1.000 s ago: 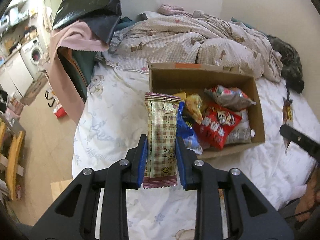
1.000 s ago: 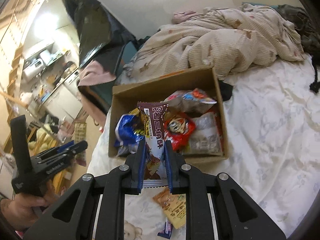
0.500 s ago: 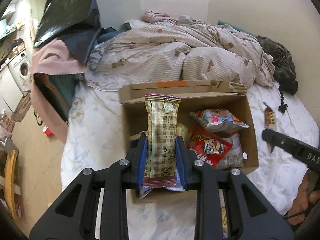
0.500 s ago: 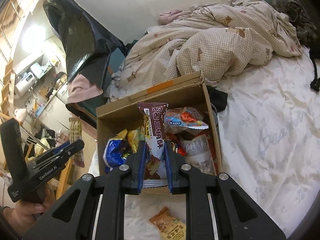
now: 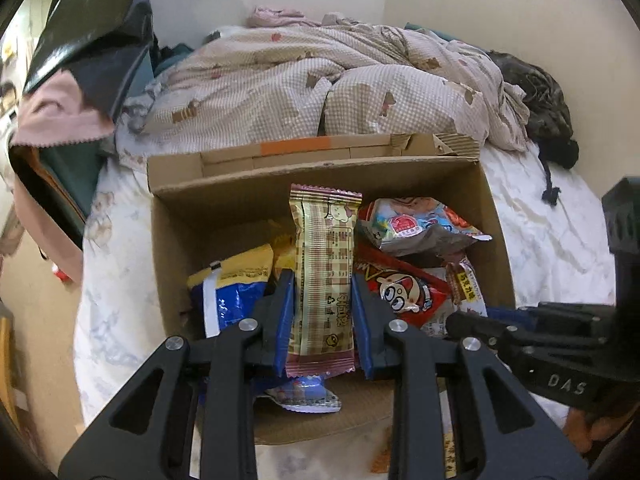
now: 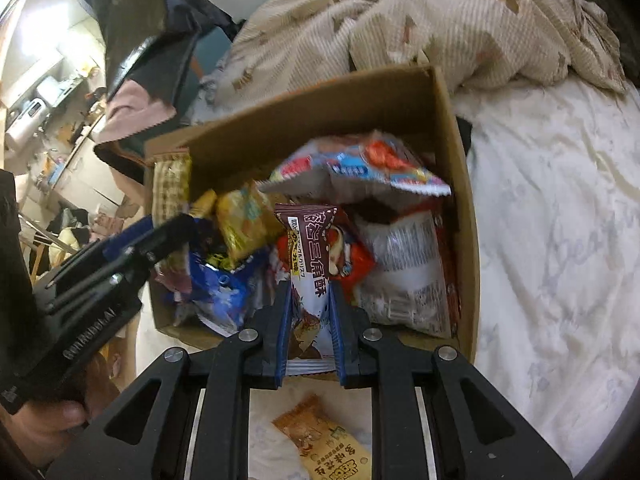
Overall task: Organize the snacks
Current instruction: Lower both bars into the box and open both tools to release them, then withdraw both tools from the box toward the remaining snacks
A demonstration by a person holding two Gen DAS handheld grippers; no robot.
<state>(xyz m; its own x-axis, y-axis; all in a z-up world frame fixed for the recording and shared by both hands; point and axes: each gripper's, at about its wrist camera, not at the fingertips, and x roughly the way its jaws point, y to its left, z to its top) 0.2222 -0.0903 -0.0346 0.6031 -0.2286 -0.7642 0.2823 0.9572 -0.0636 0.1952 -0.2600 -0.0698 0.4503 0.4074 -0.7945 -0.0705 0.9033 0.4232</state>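
My left gripper (image 5: 322,316) is clamped on a tan checked bar (image 5: 323,276), its blue pads pressing both long sides of the wrapper. The bar stands upright between the fingers, its crimped top over the middle of the box (image 5: 176,240) and its bottom seam poking out below the pads. My right gripper (image 6: 309,328) is closed the same way on a brown-and-white bar (image 6: 310,276), also upright, its dark top reaching over the snacks near the front edge of the box.

The cardboard box sits on the bed (image 5: 552,240), open, with a flap folded back at its far edge against the quilt (image 5: 320,80). Inside, a blue-and-yellow bag (image 5: 232,292) lies by the left wall, a red bag with a cartoon face (image 5: 404,296) lies right of centre, and a pale bag (image 5: 412,228) rests on top toward the far right corner. A clear printed bag (image 6: 404,272) leans on the right wall in the right wrist view.

In the left wrist view my right gripper comes in from the right edge, its tips over the front right corner of the box. In the right wrist view my left gripper enters from the left edge, over the front left corner, with my hand (image 6: 44,428) below it.

On the sheet in front of the box, just under my right gripper, lies an orange packet (image 6: 324,444). A dark garment (image 5: 536,108) sits at the far right of the bed.
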